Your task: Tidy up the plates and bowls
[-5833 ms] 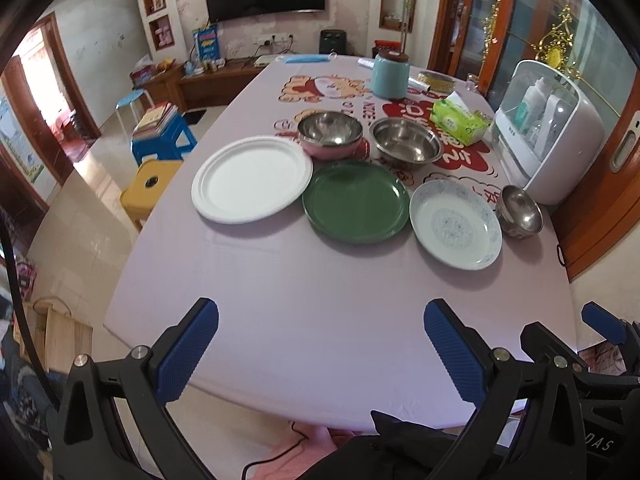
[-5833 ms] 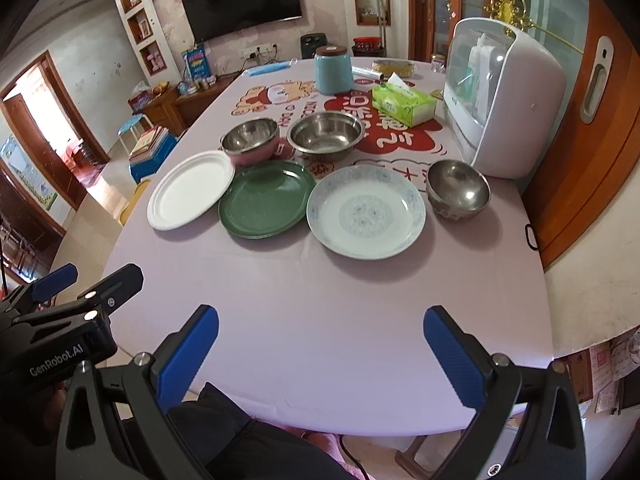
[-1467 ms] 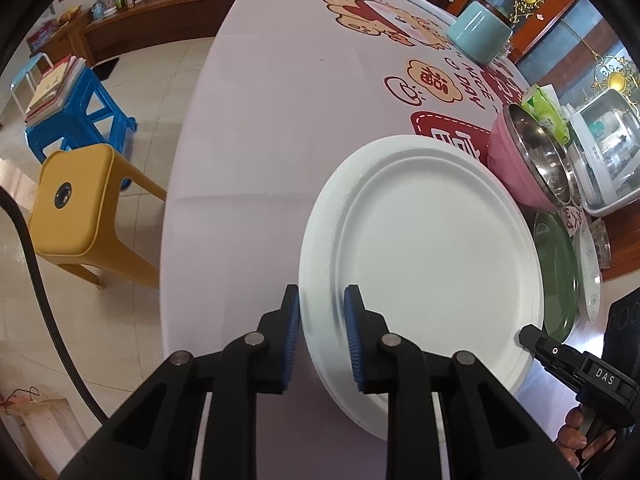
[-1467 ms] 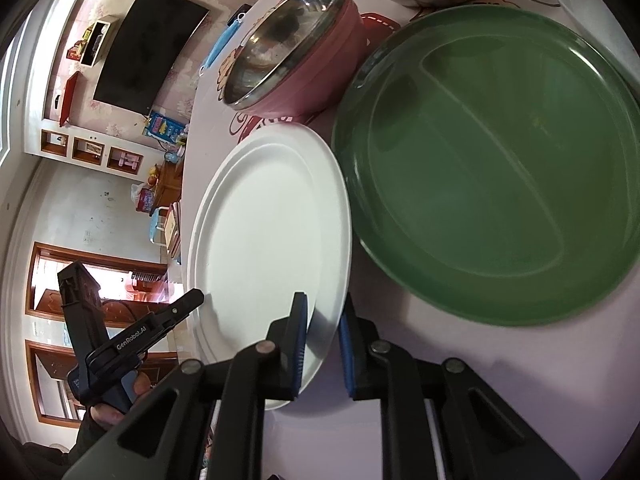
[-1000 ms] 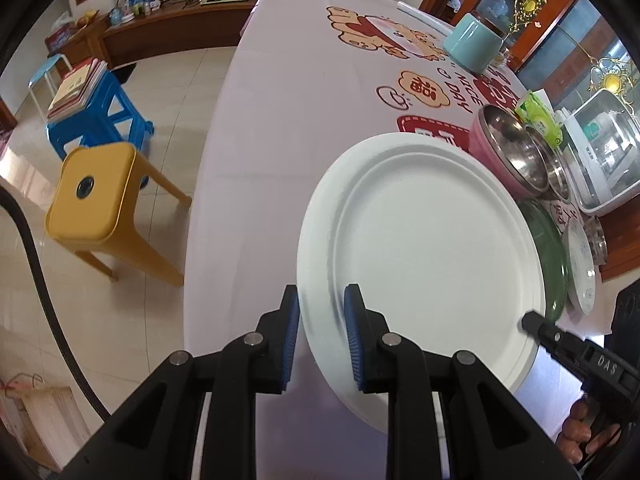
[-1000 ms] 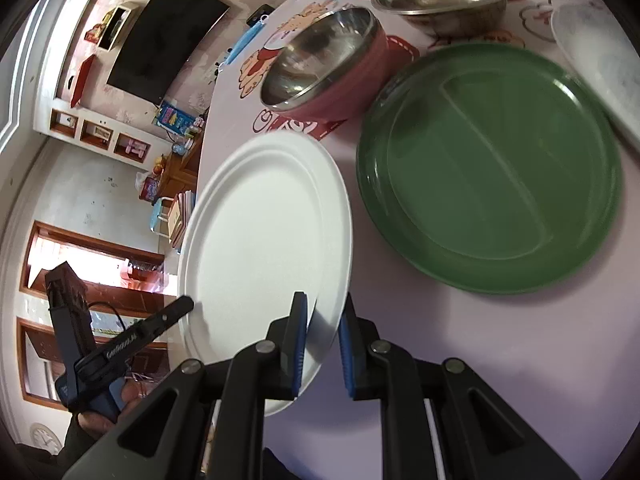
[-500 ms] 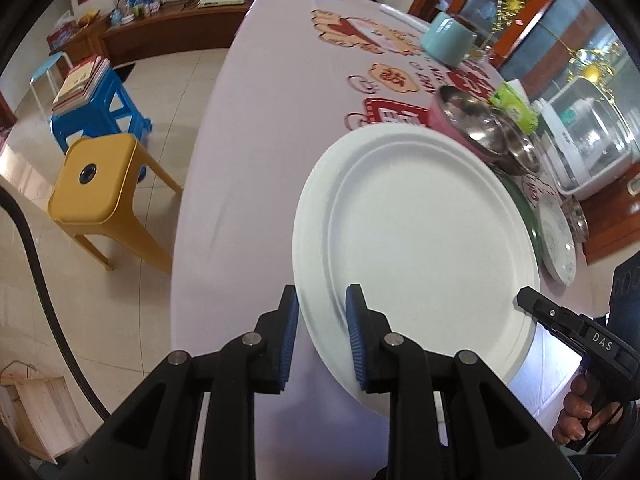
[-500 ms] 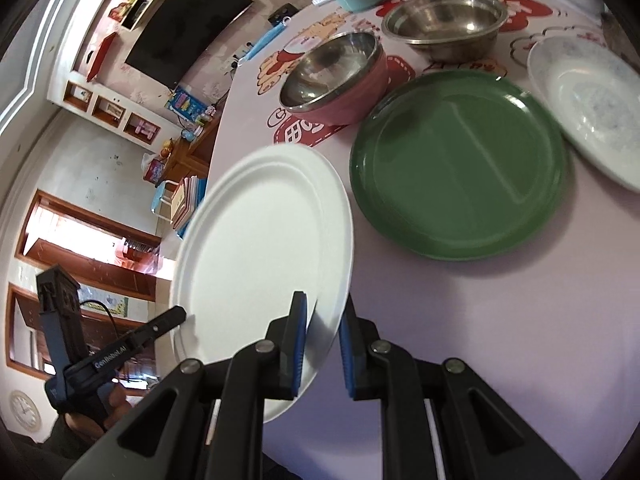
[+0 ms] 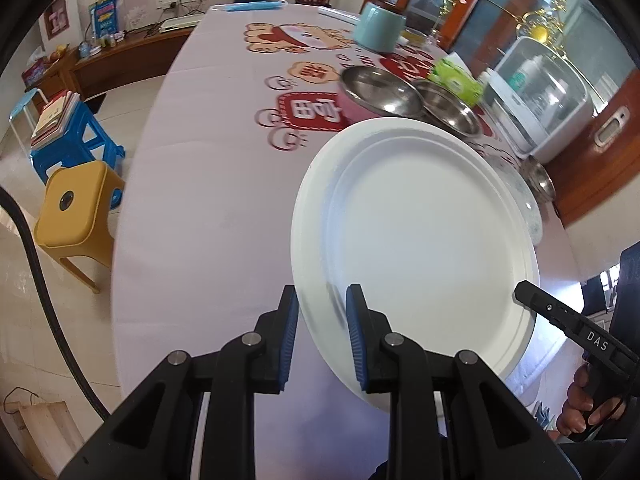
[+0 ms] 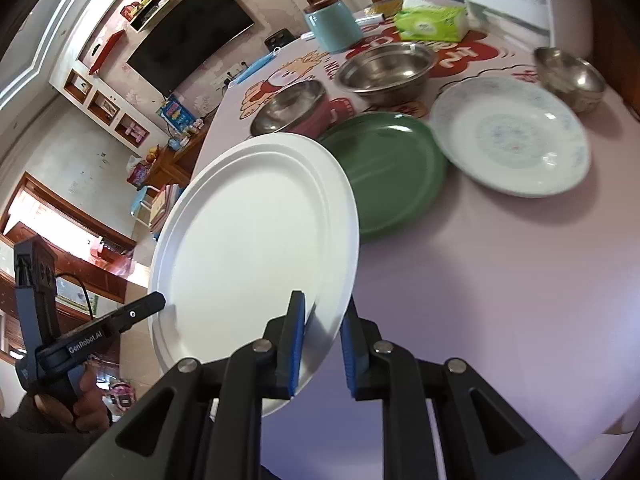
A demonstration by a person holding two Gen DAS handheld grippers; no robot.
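While bowls (image 10: pixel 384 66) sit empty, fingers (image 9: pixel 289 326) clamp white plate (image 9: pixel 416 240).

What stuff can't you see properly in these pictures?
- Green plate: its near-left part is hidden behind the lifted white plate in the right wrist view; in the left wrist view it does not show at all.
- Patterned plate: only a sliver shows past the white plate's rim, left wrist view.
- Small steel bowl: blurred, partly hidden, left wrist view.

Wht plate (image 9: pixel 416 232), grn plate (image 10: pixel 394 168).
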